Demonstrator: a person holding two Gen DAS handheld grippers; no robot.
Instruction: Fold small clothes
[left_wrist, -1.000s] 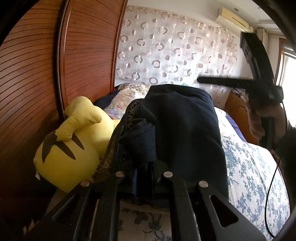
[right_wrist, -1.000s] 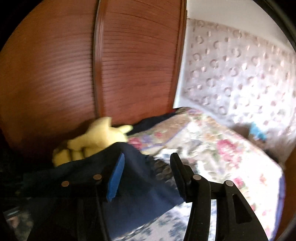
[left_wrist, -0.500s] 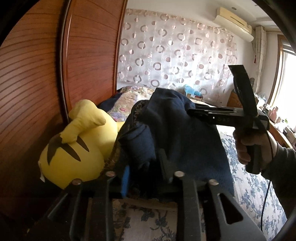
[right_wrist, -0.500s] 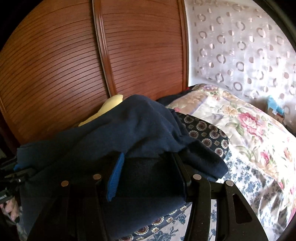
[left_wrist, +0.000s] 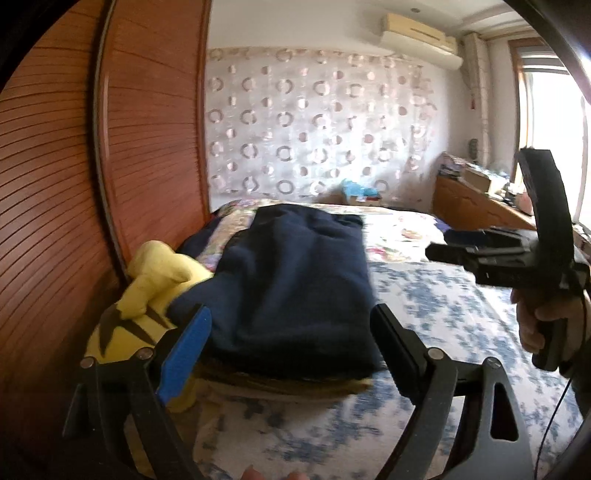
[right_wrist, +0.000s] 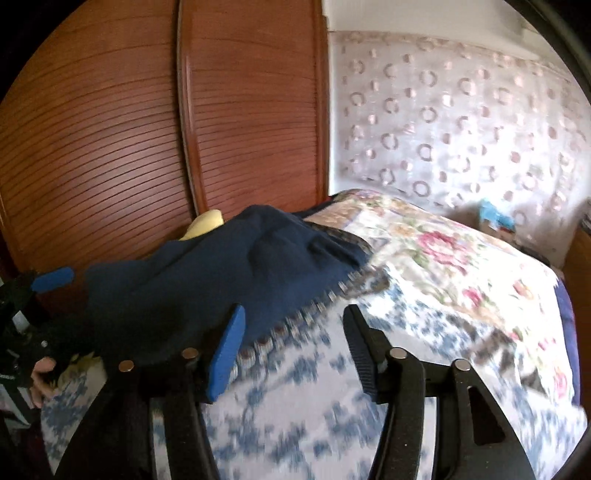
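Observation:
A navy garment (left_wrist: 295, 288) lies folded flat on a pile of cloth on the bed. My left gripper (left_wrist: 291, 350) is just in front of its near edge with the jaws opening wide; the pads do not touch the cloth. To the right a hand (left_wrist: 535, 325) holds my right gripper (left_wrist: 443, 245) off the garment. In the right wrist view the navy garment (right_wrist: 221, 280) lies to the left of my right gripper (right_wrist: 295, 347). Its jaws are opening, with only the bedsheet between them. The left gripper's blue pad (right_wrist: 51, 278) shows at the far left.
A yellow plush toy (left_wrist: 147, 295) leans against the wooden wardrobe doors (left_wrist: 74, 184) to the left of the pile. A ring-patterned cloth (right_wrist: 295, 325) sticks out under the garment. The blue-flowered sheet (left_wrist: 443, 314) and a rose quilt (right_wrist: 443, 251) cover the bed. A wooden cabinet (left_wrist: 472, 206) stands far right.
My left gripper let go of the bunched navy garment and drew back; the garment now lies flat. My right gripper came off the garment and moved to the right.

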